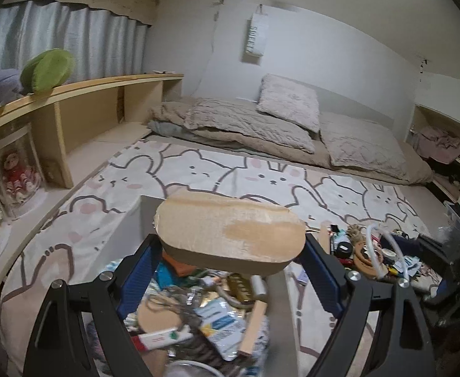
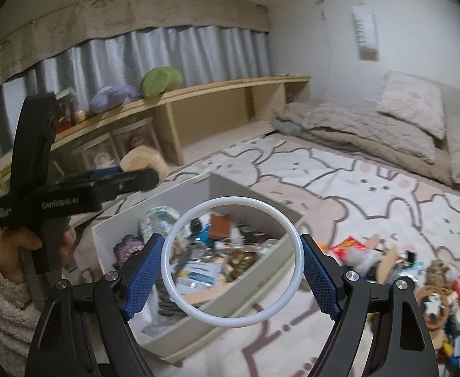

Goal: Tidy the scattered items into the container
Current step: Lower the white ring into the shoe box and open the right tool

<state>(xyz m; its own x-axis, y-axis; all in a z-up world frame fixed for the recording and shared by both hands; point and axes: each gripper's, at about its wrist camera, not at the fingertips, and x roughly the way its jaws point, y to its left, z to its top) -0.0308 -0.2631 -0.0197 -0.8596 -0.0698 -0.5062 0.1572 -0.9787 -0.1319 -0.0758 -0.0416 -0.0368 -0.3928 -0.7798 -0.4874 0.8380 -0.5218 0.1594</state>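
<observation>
The left gripper (image 1: 230,251) clamps an oval wooden block (image 1: 230,232) end to end between its blue pads (image 1: 139,270), level above the box (image 2: 198,330). In the right wrist view this gripper (image 2: 135,172) shows at ten o'clock, gripped by a hand (image 2: 25,251) in a fleecy sleeve (image 2: 0,308).

The right gripper (image 2: 233,264) holds a white ring (image 2: 296,251) across its width, pads touching the ring at nine and three o'clock, and it hangs over the box too.

The box, a pale open rectangular bin on the bunny-print rug (image 2: 371,194), is well filled with foil packets, a blue-and-white pouch (image 1: 223,323), a wooden stick (image 1: 252,330), a tube (image 1: 164,339), a brass padlock (image 1: 242,286) and a knitted piece (image 2: 126,245), all jumbled together.

At three to four o'clock of the box, a pile of loose items (image 2: 418,286) lies on the rug: wooden discs, a red packet, cord and small trinkets, apart from the box.
</observation>
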